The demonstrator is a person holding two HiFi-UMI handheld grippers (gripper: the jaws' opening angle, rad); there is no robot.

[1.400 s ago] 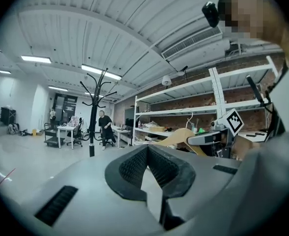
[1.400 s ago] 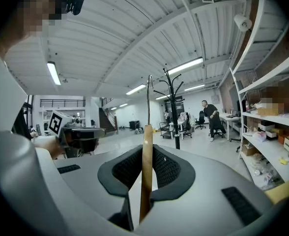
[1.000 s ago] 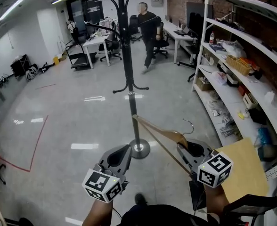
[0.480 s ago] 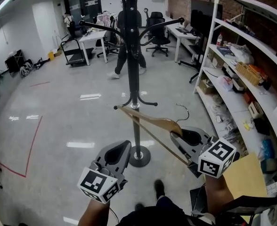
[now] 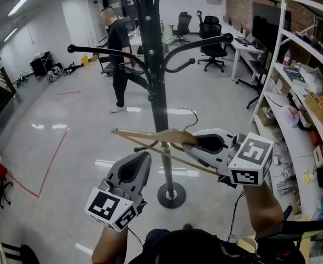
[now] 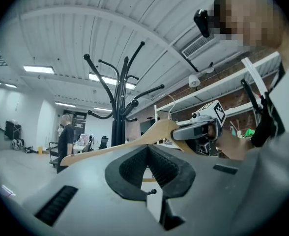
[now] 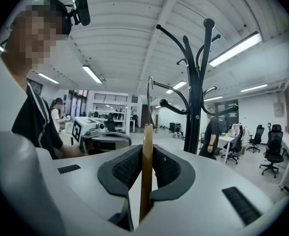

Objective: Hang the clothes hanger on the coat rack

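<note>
Head view, with both gripper views. The right gripper [image 5: 191, 142] has its jaws closed on the wooden clothes hanger [image 5: 150, 135], gripping the wood just below the wire hook [image 5: 192, 116] (the hook points upward, free of any arm). The hanger is held in the air and crosses in front of the pole of the black coat rack [image 5: 153, 54]. It sits below the rack's curved upper arms and is not hung on it. The left gripper [image 5: 141, 159], lower and beside the right, has its jaws pressed together with nothing between them. A person [image 5: 117, 48] is mid-stride in the background.
</note>
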